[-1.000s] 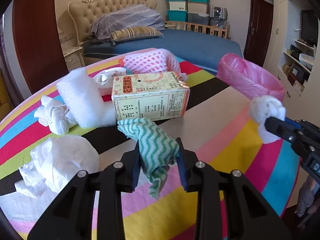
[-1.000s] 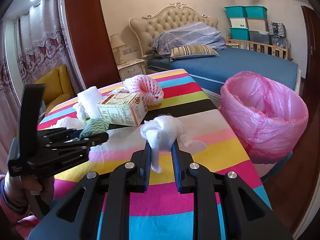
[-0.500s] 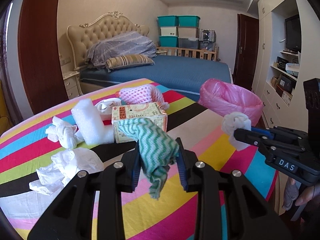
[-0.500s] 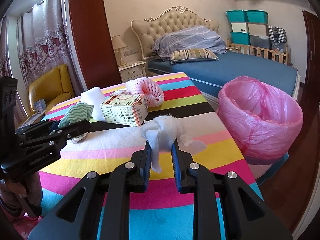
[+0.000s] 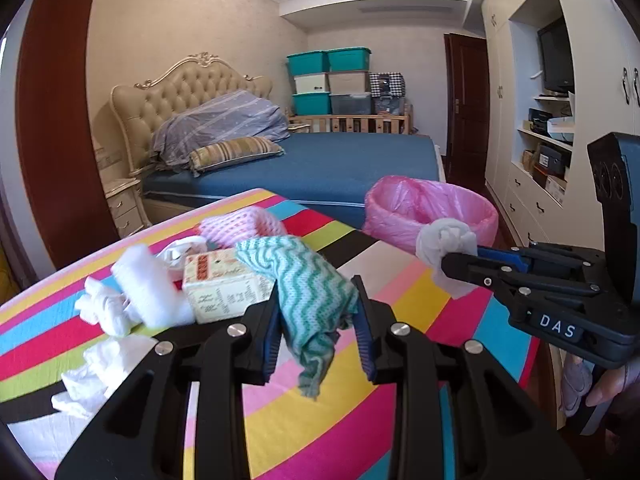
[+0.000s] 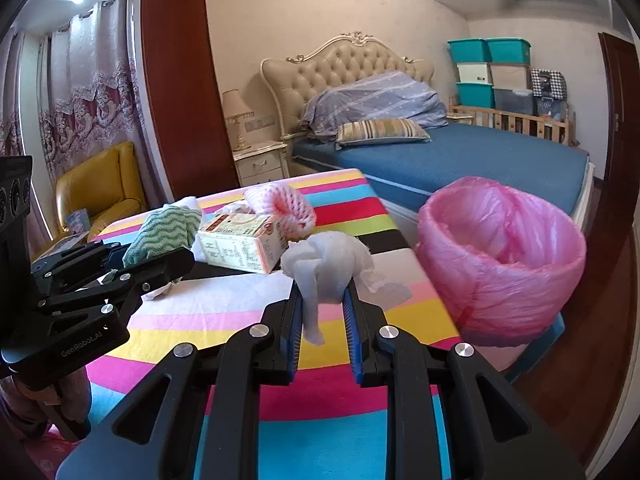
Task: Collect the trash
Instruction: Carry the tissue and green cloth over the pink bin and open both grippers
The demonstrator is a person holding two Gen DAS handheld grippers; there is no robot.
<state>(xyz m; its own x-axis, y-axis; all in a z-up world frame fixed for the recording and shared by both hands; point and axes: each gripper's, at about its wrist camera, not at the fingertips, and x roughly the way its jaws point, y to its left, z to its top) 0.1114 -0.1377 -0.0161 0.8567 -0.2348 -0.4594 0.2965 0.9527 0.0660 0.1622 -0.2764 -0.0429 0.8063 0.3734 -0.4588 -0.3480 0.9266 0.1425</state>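
Curtains [image 6: 80, 92] show only rightward; each hand-held gripper is clamped: left [image 5: 316, 312] on cloth [image 5: 308, 300], right [image 6: 322, 308] on tissue [image 6: 328, 264].

1. A table [image 6: 224, 316] stands before a bed [image 6: 460, 160].
2. A bin [image 6: 500, 256] sits just beside the table's right edge, between table and bed.
3. On the table, a box [image 6: 240, 246] lies near the far end, with a net sleeve [image 6: 280, 204] behind it.
4. In the left wrist view, a foam piece [image 5: 148, 288] and tissues [image 5: 100, 312] lie left of the box.
5. A nightstand [image 6: 260, 162] stands left of the bed.
6. An armchair [image 6: 96, 188] stands beyond the table's left side.
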